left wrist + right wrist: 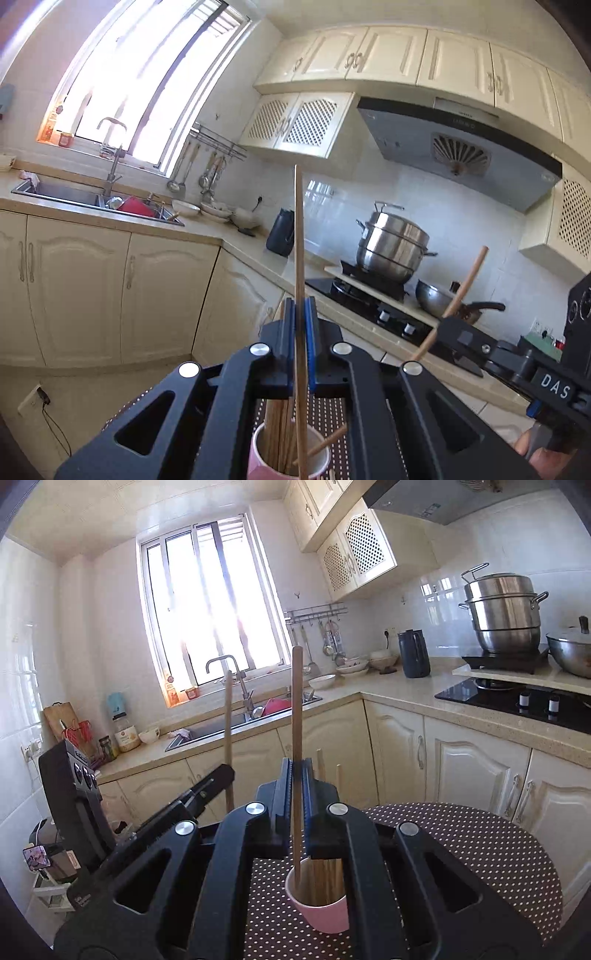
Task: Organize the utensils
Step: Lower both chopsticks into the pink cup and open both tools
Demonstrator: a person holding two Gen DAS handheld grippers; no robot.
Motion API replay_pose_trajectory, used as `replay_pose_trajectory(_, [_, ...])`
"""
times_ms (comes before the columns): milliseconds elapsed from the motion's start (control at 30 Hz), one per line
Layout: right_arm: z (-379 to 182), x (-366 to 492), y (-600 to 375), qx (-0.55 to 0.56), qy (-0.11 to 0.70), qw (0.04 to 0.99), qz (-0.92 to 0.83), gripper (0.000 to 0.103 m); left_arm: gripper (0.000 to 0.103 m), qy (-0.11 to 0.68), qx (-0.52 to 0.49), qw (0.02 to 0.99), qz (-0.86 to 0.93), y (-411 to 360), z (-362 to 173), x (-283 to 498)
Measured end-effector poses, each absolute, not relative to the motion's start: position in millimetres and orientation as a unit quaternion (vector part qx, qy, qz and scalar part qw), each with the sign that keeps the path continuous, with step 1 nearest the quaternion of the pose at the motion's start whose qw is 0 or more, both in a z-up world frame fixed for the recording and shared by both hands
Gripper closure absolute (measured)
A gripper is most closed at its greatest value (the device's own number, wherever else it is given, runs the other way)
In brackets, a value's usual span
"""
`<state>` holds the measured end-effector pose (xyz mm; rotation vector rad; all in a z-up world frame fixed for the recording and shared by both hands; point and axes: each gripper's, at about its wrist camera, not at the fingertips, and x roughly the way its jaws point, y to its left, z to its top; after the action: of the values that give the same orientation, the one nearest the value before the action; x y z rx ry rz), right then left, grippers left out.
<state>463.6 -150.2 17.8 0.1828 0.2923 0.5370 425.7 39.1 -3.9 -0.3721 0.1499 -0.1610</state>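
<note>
My left gripper (301, 306) is shut on a long wooden chopstick (299, 229) that stands nearly upright. Its lower end reaches down to the pink cup (255, 465), which holds several more chopsticks. My right gripper (297, 766) is shut on another upright chopstick (296, 701) whose lower tip is inside the same pink cup (325, 915). Each gripper shows in the other's view: the right gripper (443, 321) with its slanted chopstick (467, 284), and the left gripper (227, 771) with its chopstick (228, 720). The cup stands on a brown dotted tablecloth (461, 849).
Beyond the table an L-shaped counter runs with a sink (236, 727), a dark kettle (413, 653), a black hob (517, 701), a steel steamer pot (502, 613) and a wok (572, 653). Cream cabinets line the wall below. A hand (546, 458) is at the lower right.
</note>
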Motion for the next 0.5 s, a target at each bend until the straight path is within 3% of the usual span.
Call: replay_pose_trajectory(500, [-20, 482, -151, 0.066, 0.17, 0.95, 0.253, 0.098, 0.098, 0.051, -0.167, 0.984, -0.041, 19, -37, 463])
